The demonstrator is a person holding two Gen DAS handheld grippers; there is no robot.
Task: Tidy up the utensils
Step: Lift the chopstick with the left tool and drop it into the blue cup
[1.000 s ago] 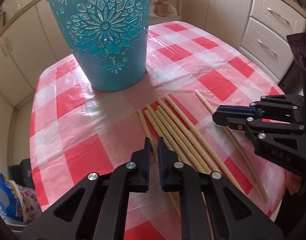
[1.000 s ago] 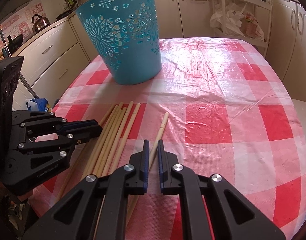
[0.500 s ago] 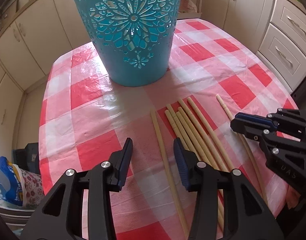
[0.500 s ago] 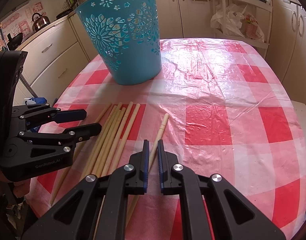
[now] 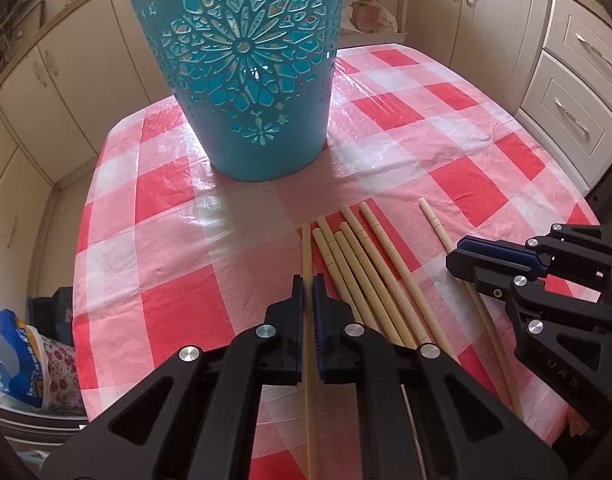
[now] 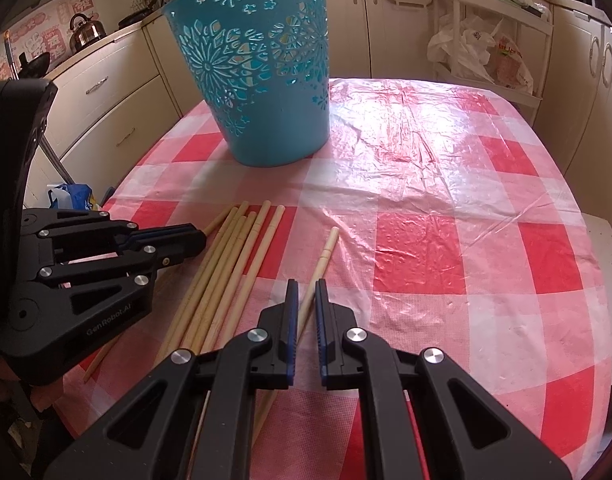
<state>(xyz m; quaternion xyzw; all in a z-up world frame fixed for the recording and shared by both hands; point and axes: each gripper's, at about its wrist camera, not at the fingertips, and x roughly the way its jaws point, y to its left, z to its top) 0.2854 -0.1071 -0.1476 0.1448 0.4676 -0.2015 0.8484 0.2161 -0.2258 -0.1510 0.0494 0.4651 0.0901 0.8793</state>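
my left claw (image 5: pixel 308 286) just snapped closed on the leftmost chopstick (image 5: pixel 306 252), short of the teal basket (image 5: pixel 246 80), right claw (image 6: pixel 304 292) pinched narrow around the lone chopstick (image 6: pixel 325 252), grip unclear

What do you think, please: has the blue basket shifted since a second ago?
No. In the right wrist view the blue basket sits by the same red squares of the checked tablecloth.
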